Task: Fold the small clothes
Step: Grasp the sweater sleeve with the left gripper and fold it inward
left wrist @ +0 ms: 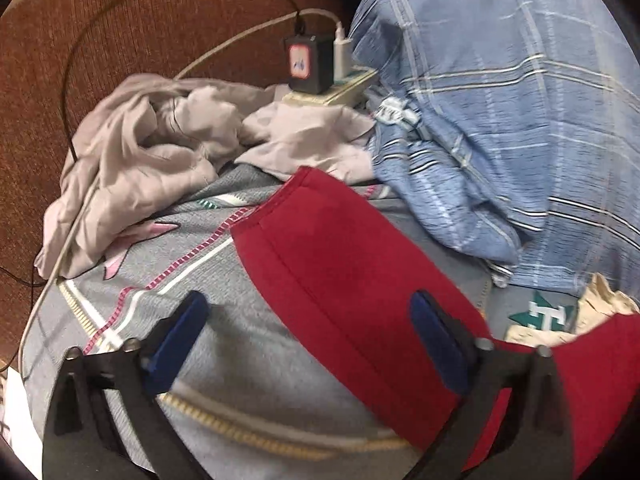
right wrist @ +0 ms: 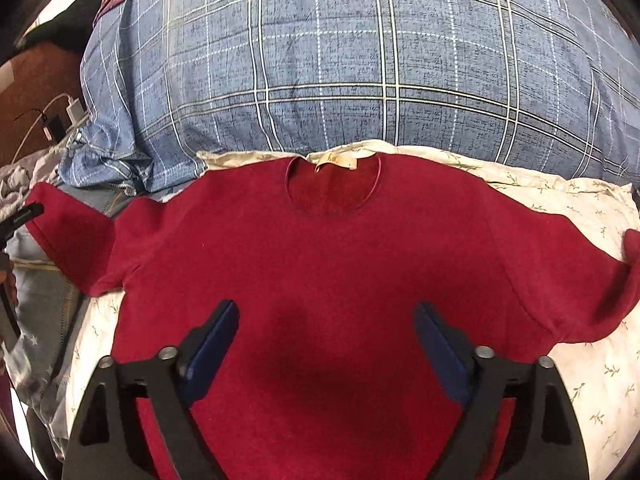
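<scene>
On the bed, red shirt spread collar-far, sleeves left-right, under the released right hand-held gripper; left sleeve between released left hand-held gripper jaws.

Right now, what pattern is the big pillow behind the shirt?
Blue with white plaid lines; pillow shows best in the right wrist view.

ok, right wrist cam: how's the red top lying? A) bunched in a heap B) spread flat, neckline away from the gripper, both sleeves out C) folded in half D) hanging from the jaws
B: the red top lies spread flat on the floral sheet, tan neck label at the far edge, a sleeve out to each side.
</scene>
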Available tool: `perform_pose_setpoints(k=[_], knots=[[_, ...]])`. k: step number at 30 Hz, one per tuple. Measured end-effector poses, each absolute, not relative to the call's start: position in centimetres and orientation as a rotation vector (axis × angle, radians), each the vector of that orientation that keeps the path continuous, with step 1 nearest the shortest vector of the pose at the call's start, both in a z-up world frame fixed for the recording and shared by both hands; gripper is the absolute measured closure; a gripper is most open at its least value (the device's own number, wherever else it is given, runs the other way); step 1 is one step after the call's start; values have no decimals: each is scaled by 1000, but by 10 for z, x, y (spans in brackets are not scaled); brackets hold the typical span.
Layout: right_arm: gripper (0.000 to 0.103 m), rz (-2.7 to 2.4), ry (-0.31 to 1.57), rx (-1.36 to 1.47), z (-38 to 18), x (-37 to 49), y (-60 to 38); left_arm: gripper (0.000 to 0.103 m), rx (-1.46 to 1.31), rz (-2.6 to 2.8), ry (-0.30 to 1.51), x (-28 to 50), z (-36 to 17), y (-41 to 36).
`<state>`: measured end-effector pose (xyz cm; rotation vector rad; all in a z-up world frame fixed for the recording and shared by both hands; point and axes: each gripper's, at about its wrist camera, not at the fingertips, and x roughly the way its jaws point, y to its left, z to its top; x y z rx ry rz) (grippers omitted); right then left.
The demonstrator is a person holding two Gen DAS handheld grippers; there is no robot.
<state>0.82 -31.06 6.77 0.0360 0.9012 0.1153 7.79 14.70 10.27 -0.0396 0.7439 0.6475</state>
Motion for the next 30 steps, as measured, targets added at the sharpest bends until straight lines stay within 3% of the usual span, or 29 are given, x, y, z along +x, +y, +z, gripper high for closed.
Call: perform_pose_setpoints(k=[2, 5, 6, 7, 8, 9, 11, 14, 23, 30], knots=[[25, 126, 906, 29, 67, 8, -309, 12, -20, 659, 754, 86, 99, 152], [31, 135, 902, 16, 67, 8, -307, 25, 24, 658, 748, 95, 98, 151], [35, 135, 899, 12, 67, 8, -307, 39, 31, 648, 737, 96, 99, 151], [42, 136, 897, 11, 67, 8, -306, 60, 36, 642, 729, 96, 100, 150], [50, 138, 897, 12, 68, 8, -307, 72, 41, 632, 723, 98, 101, 150], [54, 136, 896, 14, 68, 9, -307, 94, 28, 601, 726, 98, 103, 148], [63, 132, 888, 20, 70, 8, -310, 96, -48, 511, 745, 96, 107, 143], [68, 131, 874, 21, 73, 6, -312, 96, -77, 404, 715, 86, 118, 119], [68, 80, 831, 70, 88, 2, -343, 96, -70, -5, 720, 78, 133, -40], [67, 6, 831, 109, 88, -4, -381, 96, -31, -221, 781, 72, 114, -166]])
